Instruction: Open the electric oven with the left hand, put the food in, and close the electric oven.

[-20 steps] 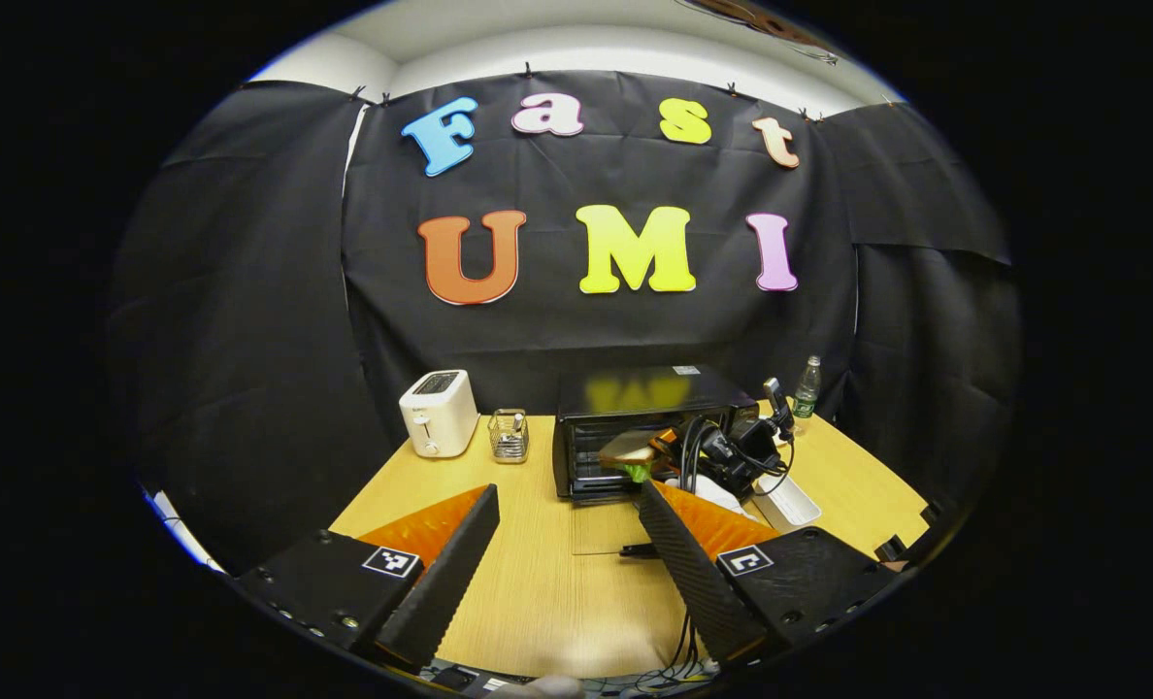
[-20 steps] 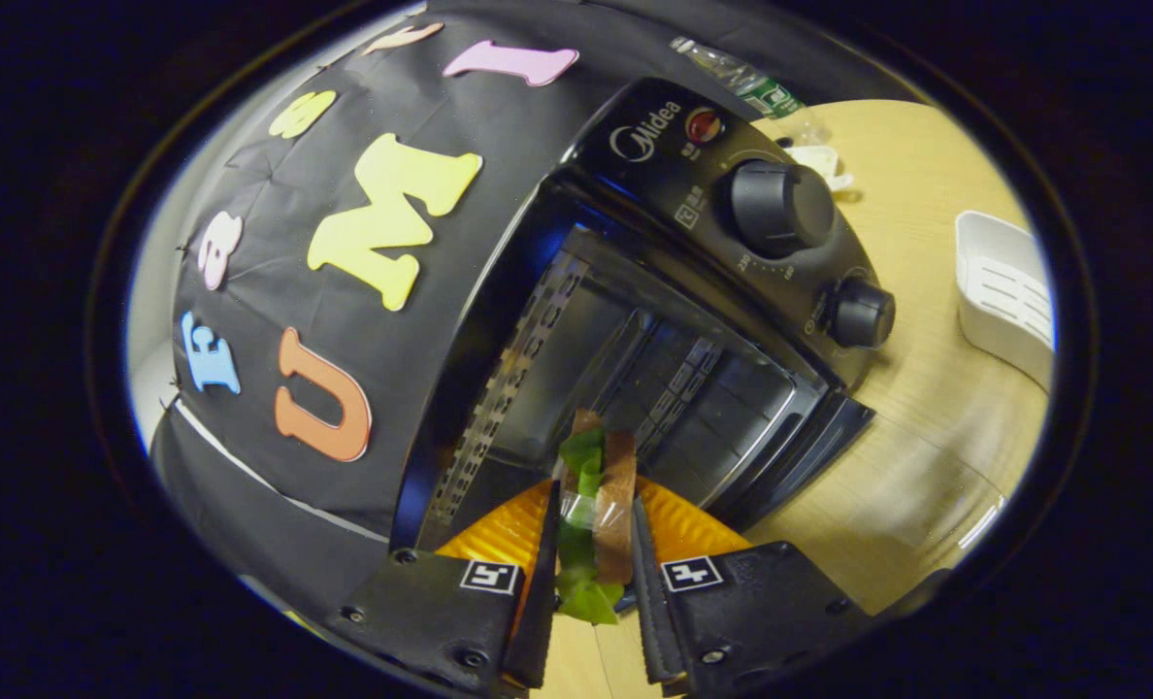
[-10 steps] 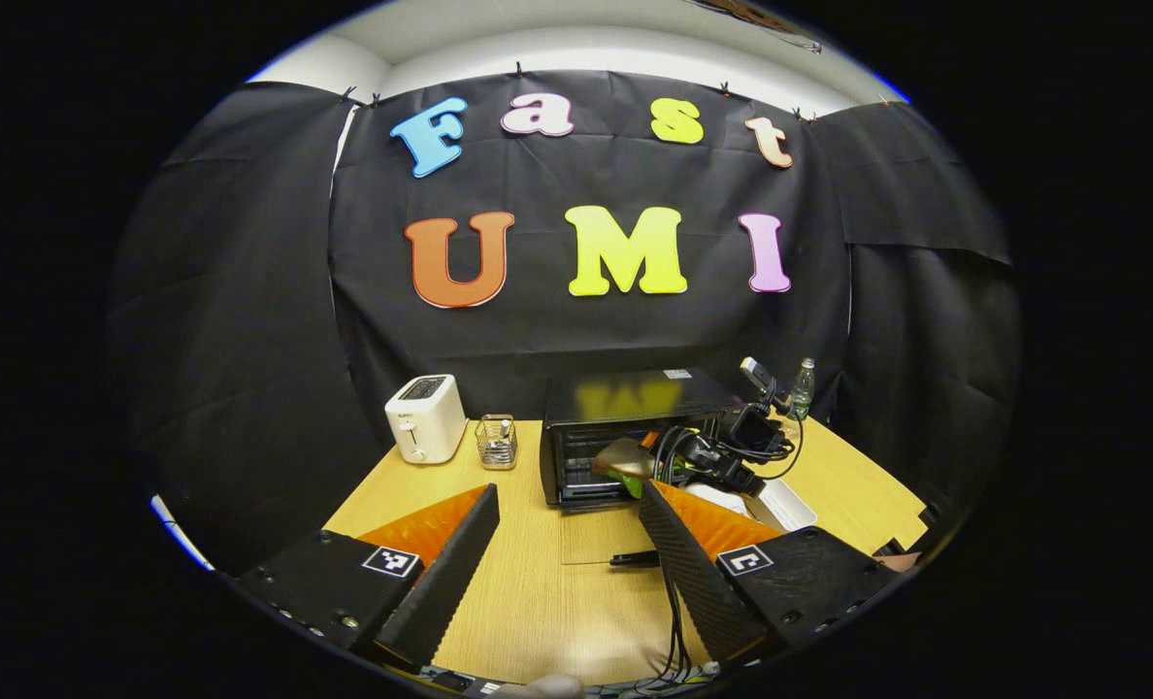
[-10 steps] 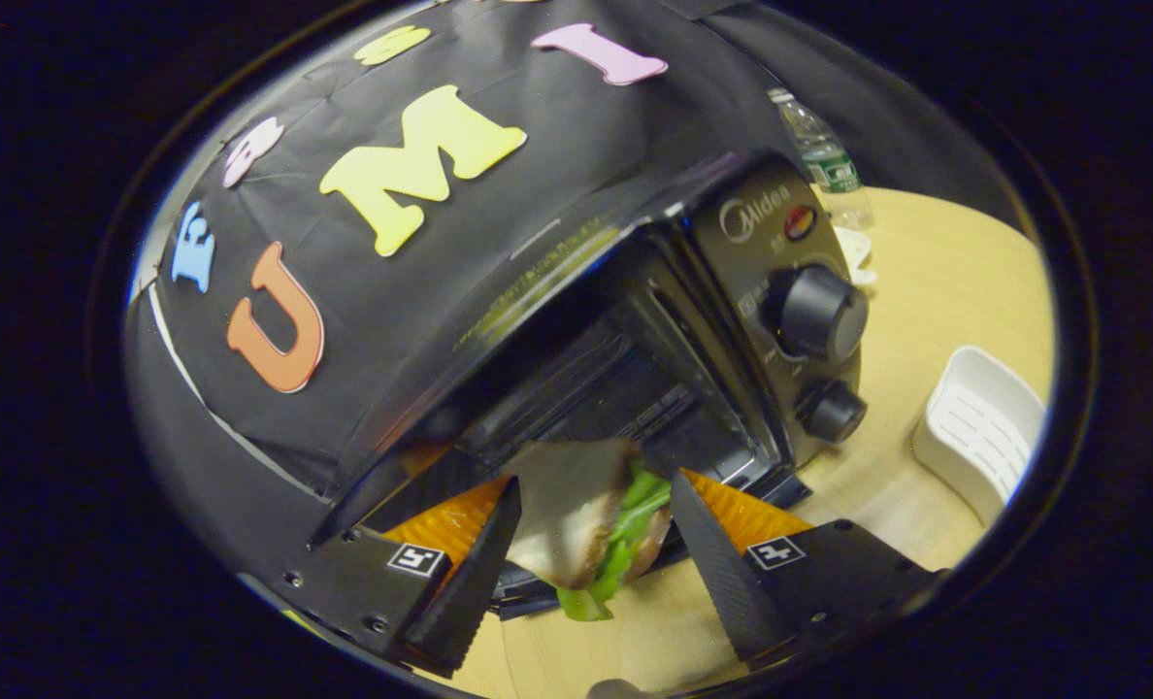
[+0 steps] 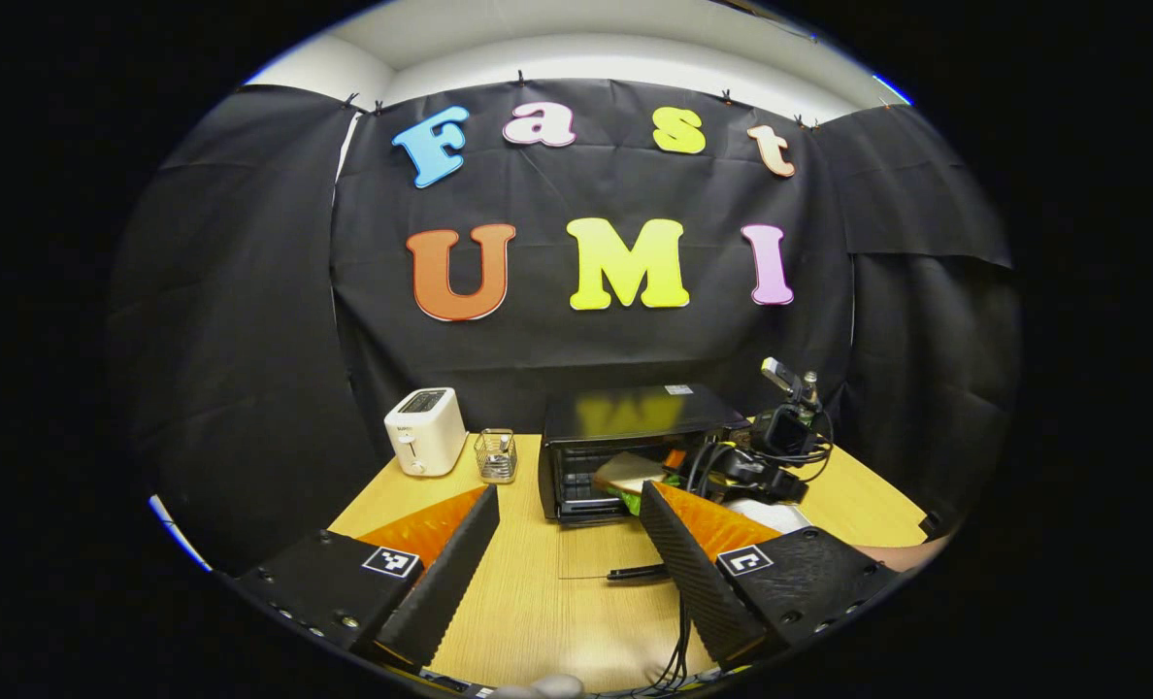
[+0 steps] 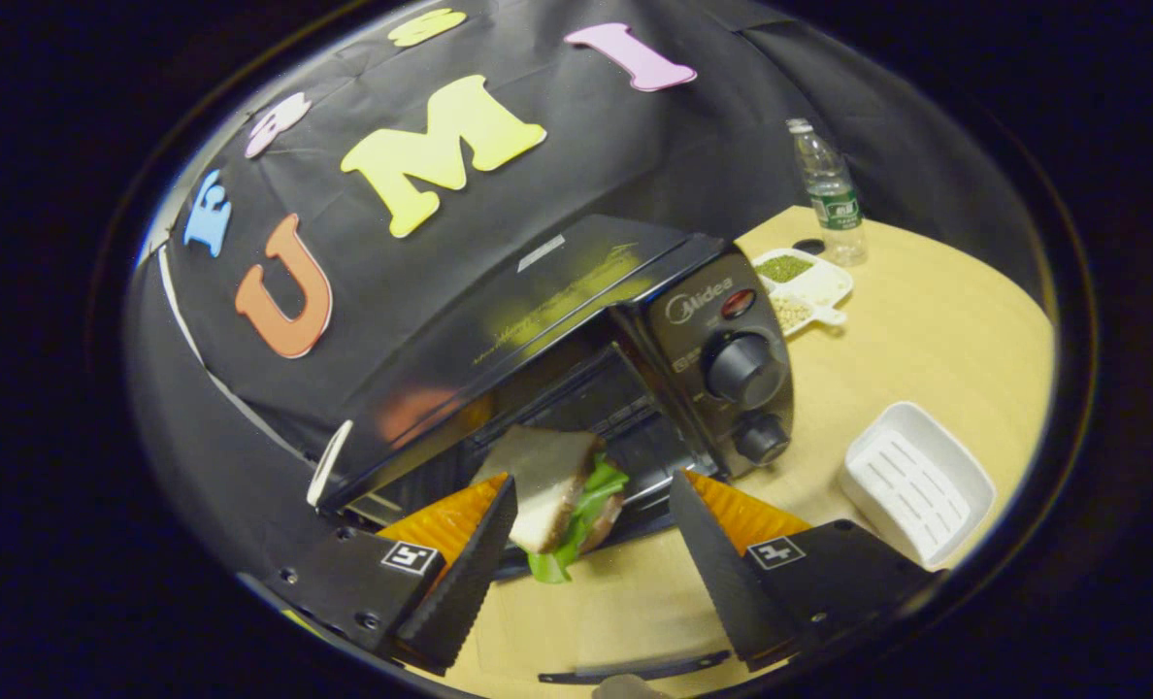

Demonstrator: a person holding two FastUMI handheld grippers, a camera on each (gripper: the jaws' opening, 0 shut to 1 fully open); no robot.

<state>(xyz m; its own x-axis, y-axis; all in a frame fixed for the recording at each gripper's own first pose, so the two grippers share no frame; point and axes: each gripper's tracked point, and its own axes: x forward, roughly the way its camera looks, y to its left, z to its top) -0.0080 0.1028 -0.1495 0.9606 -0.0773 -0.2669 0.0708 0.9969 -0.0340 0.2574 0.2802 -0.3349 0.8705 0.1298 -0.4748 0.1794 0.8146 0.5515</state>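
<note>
- Left gripper view: white toaster and wire holder toward the far left corner of the table, well apart from the work; no need to touch either.
- Left gripper: fingers apart, gripping nothing, hovering over the table's near edge. Best held back there while the oven mouth is occupied.
- Electric oven at the middle of the far edge, glass door dropped flat toward the near edge, handle nearest.
- Sandwich at the oven mouth, bread tilted, lettuce hanging over the door's hinge side; probably not fully on the rack. Worth nudging deeper, level, before any closing, or the door may pinch the lettuce.
- Right gripper: fingers wide apart on either side of the sandwich, not clamping it; whether one finger touches the bread cannot be told. Draw straight back along the door, low and slow, to avoid dragging the food out.
- Then reach under the handle with the left fingers and swing the door up.
- White tray toward the right edge, clear of the path.
</note>
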